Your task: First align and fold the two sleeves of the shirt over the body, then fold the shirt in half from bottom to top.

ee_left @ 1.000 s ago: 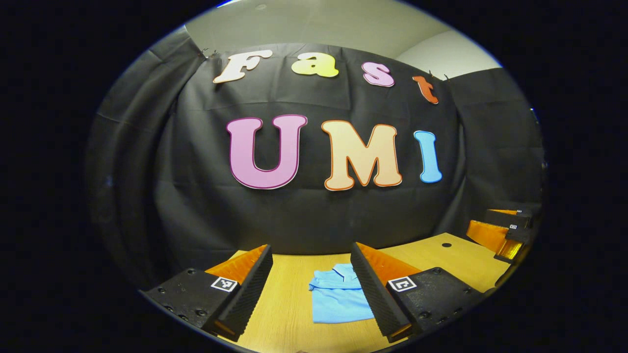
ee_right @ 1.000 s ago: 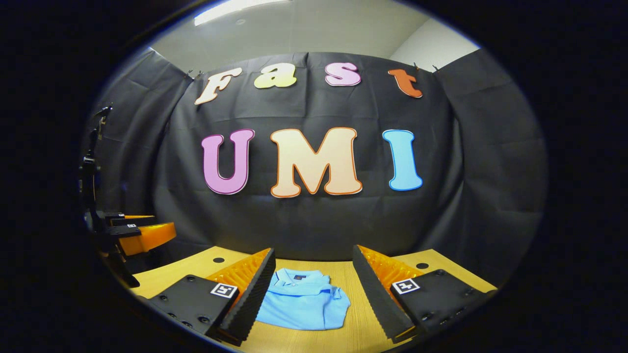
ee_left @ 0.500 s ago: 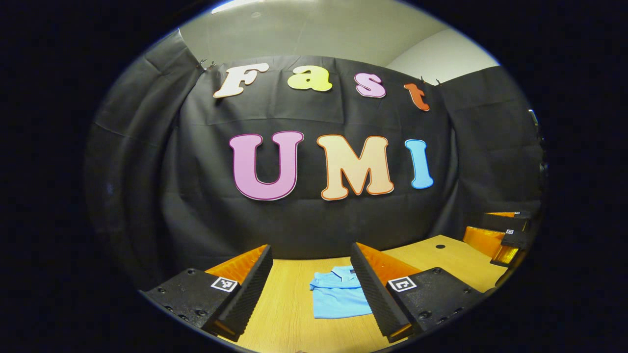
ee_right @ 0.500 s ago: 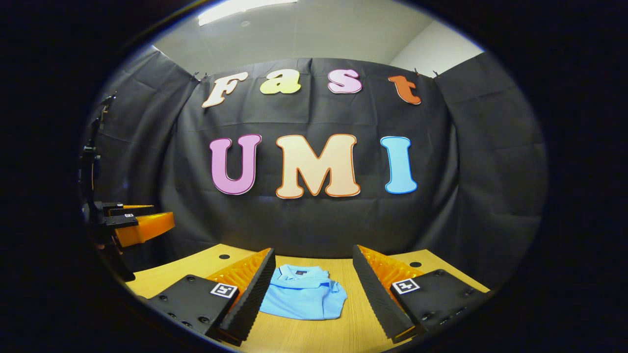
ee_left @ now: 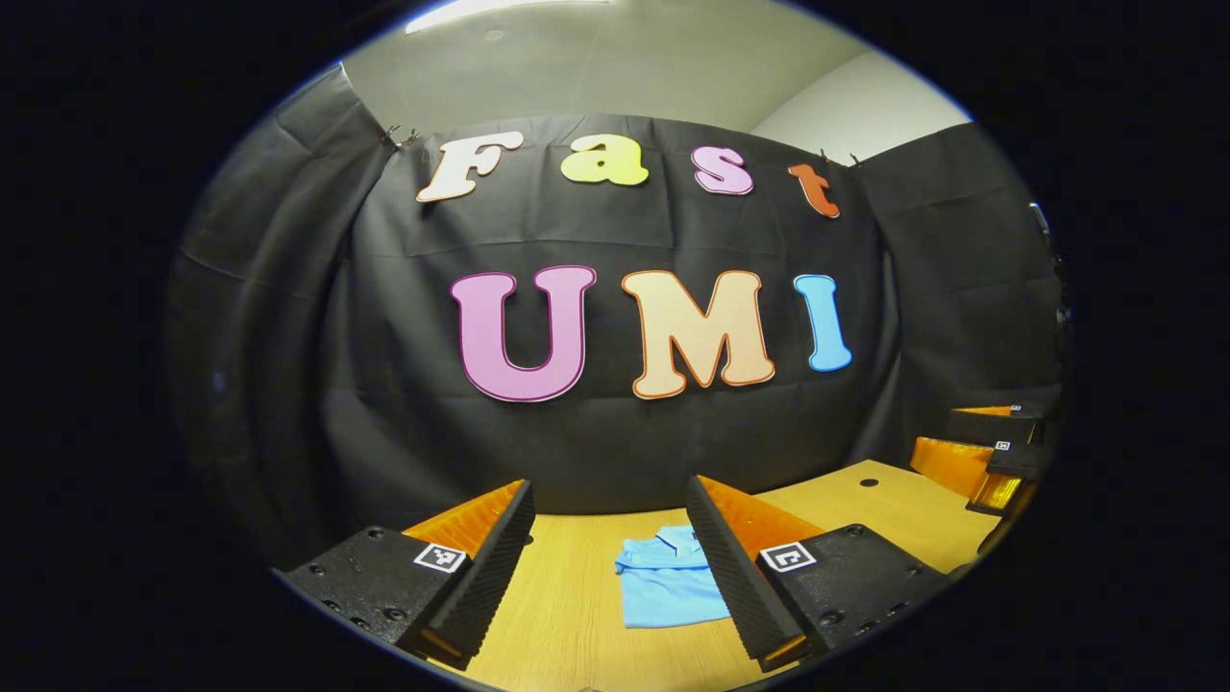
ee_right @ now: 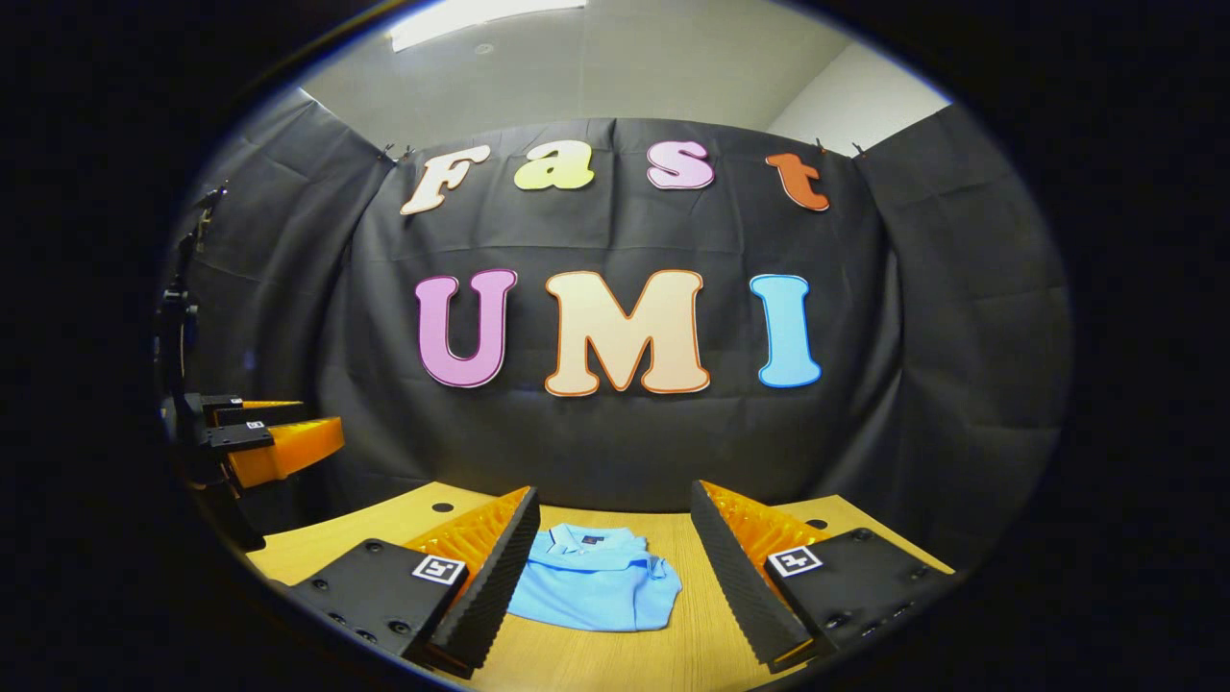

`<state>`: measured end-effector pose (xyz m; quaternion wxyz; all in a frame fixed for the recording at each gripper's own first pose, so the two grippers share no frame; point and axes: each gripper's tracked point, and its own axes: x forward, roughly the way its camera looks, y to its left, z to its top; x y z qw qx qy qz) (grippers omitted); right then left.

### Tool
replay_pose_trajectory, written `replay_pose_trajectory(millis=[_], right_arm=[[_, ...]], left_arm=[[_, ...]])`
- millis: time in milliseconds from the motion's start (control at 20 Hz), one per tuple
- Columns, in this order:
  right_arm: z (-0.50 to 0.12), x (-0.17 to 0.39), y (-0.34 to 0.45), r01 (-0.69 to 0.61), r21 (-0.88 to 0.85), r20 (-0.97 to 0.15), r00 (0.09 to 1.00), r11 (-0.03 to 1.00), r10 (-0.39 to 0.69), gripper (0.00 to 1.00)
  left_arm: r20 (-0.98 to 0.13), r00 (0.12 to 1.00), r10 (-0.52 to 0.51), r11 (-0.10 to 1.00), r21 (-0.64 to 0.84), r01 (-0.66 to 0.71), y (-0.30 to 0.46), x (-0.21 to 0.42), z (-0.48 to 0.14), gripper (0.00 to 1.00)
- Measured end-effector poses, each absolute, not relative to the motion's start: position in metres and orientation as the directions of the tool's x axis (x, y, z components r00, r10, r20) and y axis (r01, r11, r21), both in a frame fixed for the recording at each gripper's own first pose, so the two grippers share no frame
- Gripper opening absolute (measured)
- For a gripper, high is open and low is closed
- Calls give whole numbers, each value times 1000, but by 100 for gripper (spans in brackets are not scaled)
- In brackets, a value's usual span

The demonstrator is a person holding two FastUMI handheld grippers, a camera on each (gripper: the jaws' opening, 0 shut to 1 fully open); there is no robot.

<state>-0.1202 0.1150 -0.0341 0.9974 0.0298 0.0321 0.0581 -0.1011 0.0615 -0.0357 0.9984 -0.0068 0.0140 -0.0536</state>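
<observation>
A light blue polo shirt (ee_left: pixel 668 588) lies folded into a compact rectangle on the wooden table (ee_left: pixel 567 615), collar toward the wall. In the right gripper view the shirt (ee_right: pixel 596 591) sits between and beyond the fingers. My left gripper (ee_left: pixel 610 562) is open, held above the table short of the shirt, nothing between its fingers. My right gripper (ee_right: pixel 615 567) is open too, held back from the shirt and apart from it. The right gripper (ee_left: pixel 985 457) shows far right in the left gripper view, and the left gripper (ee_right: pixel 255 442) far left in the right gripper view.
The black cloth wall hangs just behind the table. Small round holes (ee_right: pixel 442 506) sit in the tabletop near its back corners. A dark stand (ee_right: pixel 178 317) rises at the far left of the right gripper view.
Both grippers have drawn back and tipped up slightly, so the folded shirt looks smaller and lower. The shirt itself has not moved. Both stay open.
</observation>
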Motion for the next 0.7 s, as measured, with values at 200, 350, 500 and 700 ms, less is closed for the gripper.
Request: replay_pose_trajectory(millis=[200,350,500,700], right_arm=[[-36,-115,118,-118,65,-60,991,991,121,98],[-38,-108,120,-121,63,-60,990,991,125,96],[-42,-101,120,-127,65,-59,990,990,131,97],[-47,-85,117,-128,68,-60,989,989,132,98]], left_arm=[[-25,994,-104,995,-16,103,63,-93,-36,96],[-34,994,-105,994,-14,104,62,-86,-40,94],[-46,994,-103,995,-8,103,61,-77,-45,94],[-64,993,-98,995,-5,98,57,-62,-51,94]])
